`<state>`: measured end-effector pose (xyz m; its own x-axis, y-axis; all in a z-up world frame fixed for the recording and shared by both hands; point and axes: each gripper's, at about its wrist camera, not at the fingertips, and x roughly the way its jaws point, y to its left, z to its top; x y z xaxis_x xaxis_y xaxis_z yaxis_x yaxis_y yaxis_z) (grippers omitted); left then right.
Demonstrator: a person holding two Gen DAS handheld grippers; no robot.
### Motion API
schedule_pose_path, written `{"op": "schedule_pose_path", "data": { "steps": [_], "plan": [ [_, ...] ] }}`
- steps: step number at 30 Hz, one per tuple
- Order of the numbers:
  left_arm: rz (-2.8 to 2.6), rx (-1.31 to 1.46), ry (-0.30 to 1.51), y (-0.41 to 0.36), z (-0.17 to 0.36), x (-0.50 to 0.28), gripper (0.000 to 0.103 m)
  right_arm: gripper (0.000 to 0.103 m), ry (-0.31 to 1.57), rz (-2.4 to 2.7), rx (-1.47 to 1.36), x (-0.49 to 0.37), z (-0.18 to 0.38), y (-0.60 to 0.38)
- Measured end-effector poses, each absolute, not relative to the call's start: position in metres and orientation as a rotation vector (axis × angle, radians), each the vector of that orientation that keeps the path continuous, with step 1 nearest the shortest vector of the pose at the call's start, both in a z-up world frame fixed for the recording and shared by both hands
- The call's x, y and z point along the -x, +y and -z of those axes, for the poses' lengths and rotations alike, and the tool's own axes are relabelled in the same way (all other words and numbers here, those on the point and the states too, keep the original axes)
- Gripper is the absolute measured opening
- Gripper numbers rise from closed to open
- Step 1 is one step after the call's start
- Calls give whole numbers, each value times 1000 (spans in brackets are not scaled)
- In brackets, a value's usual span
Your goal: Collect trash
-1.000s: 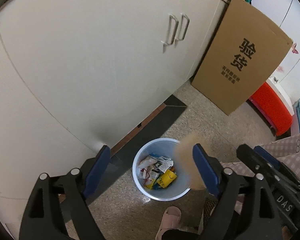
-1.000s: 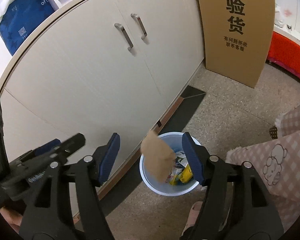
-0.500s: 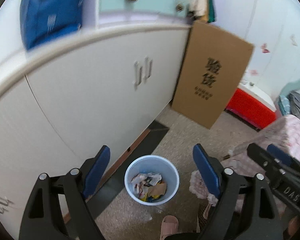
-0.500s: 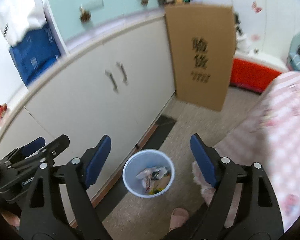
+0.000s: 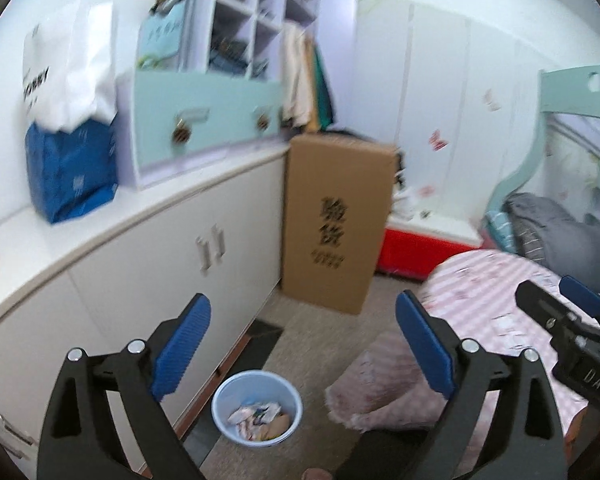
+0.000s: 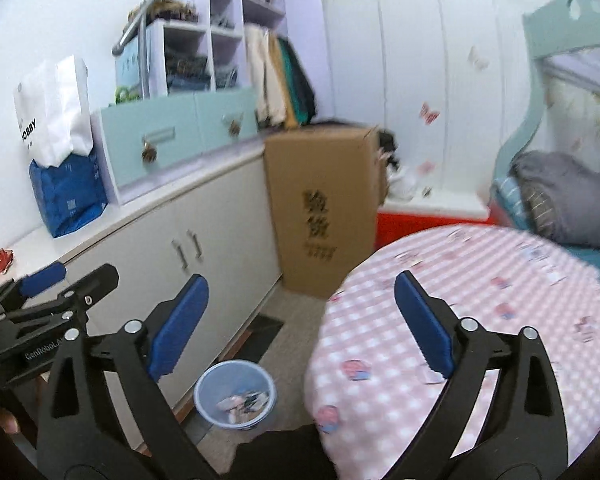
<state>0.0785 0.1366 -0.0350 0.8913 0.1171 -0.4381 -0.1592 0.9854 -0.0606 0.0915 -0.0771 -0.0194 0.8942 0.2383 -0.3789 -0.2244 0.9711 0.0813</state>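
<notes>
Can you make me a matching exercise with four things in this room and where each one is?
Things:
1. bin
2. cardboard box
3. blue bag
4. left claw

Places or states:
A. on the countertop
B. open, holding nothing
C. on the floor by the cabinet, holding trash
D. standing at the cabinet's far end

Pairs: 1-C, 2-D, 3-A, 4-B

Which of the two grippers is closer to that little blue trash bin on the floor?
Hard to call: both hang open, well above the blue bin. The left gripper seems slightly nearer; the right gripper is toward the table.
</notes>
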Motion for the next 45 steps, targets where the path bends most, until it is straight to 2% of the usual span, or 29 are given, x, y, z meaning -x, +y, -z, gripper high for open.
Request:
{"op": "schedule_pose_path", "data": {
  "steps": [7, 18, 45],
  "plan": [
    [-55, 54, 335, 88, 1, -35, 94, 96, 302, -186, -33, -39, 1, -105],
    [-4, -8, 271, 44, -6, 10, 95, 96, 248, -108, -49, 14, -1, -137],
    [23, -44, 282, 31, 2, 10, 95, 97, 277, -116, -53, 18, 3, -140]
  ]
}}
